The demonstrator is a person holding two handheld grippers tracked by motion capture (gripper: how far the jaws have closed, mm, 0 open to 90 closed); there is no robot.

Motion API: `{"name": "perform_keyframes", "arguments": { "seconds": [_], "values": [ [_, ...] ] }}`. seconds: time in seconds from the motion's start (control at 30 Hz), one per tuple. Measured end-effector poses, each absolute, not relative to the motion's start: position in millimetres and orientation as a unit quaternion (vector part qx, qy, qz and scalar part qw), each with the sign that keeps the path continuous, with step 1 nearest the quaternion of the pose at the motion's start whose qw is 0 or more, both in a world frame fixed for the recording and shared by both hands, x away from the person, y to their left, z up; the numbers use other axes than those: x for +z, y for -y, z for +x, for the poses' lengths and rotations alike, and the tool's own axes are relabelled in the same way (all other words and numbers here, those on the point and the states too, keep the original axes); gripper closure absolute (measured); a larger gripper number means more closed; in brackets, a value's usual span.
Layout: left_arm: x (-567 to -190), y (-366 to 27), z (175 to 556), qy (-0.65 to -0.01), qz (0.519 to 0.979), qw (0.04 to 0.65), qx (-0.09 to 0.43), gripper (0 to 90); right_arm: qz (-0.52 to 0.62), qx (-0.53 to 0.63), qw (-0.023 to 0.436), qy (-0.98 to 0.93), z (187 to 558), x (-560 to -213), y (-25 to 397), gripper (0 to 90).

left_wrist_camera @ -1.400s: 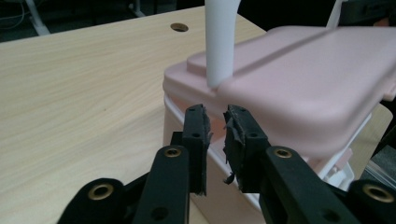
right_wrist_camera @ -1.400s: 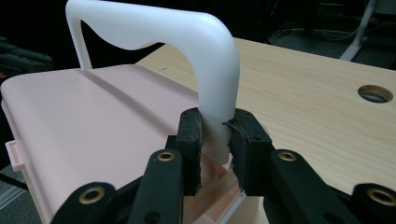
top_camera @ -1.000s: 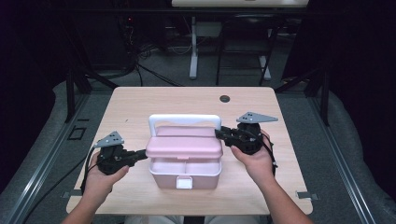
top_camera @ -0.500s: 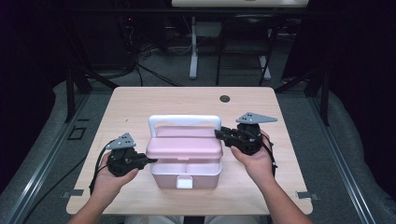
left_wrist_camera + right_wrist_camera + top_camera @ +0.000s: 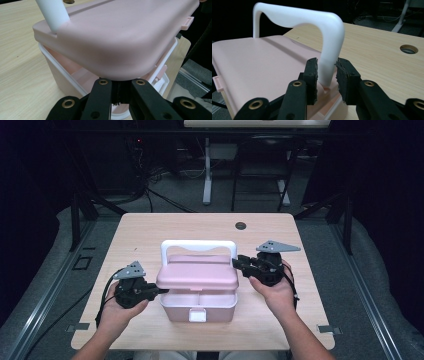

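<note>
A pink box [image 5: 200, 307] with a white handle [image 5: 198, 245] stands at the table's middle front. Its pink lid [image 5: 197, 276] is tilted up at the front, and the inside compartments show beneath it. My left gripper [image 5: 159, 291] is at the box's left side. In the left gripper view its jaws [image 5: 120, 83] are shut, with the tips tucked under the lid's [image 5: 120, 37] raised edge. My right gripper [image 5: 237, 262] is at the box's right. There its pads [image 5: 326, 67] are shut on the right post of the handle [image 5: 329, 37].
The box sits on a light wooden table [image 5: 150, 230] with a round cable hole [image 5: 240, 226] at the back right. A white latch [image 5: 196, 315] hangs on the box's front. Dark floor, cables and stand legs lie beyond the far edge.
My left gripper has moved right, up against the box's left side, and the lid's front has lifted off the base. The right gripper has stayed on the handle.
</note>
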State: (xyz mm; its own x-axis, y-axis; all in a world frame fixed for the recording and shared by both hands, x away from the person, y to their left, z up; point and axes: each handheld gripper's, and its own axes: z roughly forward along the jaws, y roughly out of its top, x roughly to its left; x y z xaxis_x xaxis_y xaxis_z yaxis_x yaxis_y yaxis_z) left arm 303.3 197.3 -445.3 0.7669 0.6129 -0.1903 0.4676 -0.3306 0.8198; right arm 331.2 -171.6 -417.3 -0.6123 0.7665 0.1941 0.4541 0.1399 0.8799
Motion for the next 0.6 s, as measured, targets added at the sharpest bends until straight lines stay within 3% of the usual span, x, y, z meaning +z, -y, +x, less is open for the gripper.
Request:
{"name": "perform_keyframes", "arguments": {
  "seconds": [0.2,0.6],
  "values": [
    [-437,-197,308,-0.331,0.808,0.480,0.081,89.7,0.409,0.515,0.164,-0.735,321,-413,181,78.9],
    [-417,-196,321,-0.334,0.804,0.485,0.088,89.7,0.416,0.512,0.171,-0.731,307,-420,195,85.7]
  ]
}}
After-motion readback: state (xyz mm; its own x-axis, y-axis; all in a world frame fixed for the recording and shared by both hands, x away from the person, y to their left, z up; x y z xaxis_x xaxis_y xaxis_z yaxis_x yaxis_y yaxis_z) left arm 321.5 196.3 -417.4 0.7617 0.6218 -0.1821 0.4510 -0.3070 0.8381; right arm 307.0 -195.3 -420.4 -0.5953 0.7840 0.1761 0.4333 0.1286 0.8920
